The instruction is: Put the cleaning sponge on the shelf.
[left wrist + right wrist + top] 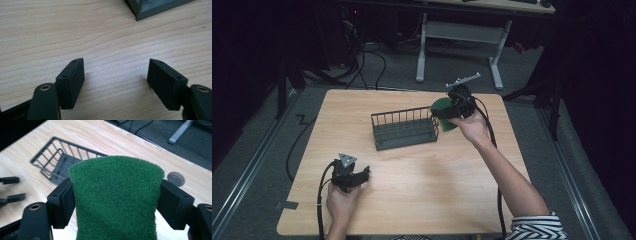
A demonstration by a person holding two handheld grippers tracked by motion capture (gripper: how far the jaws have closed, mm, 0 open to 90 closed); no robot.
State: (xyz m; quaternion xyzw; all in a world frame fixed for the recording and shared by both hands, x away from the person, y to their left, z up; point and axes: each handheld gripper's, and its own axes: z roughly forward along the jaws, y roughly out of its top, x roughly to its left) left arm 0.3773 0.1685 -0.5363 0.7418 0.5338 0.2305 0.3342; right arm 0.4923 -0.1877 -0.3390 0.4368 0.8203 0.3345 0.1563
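Note:
A green scouring pad sits between the jaws of my right gripper, which press on its two sides; the pad bulges upward between them. From above, my right gripper holds the green pad in the air just beside the right end of a dark wire basket. That basket lies below and beyond the pad in the right gripper view. My left gripper rests low at the table's front left. Its jaws stand wide apart over bare wood, left gripper with nothing between them.
The wooden table has free room in front of the basket. A basket corner shows at the top of the left gripper view. A round grey cap is set in the tabletop. A desk frame stands on the floor beyond.

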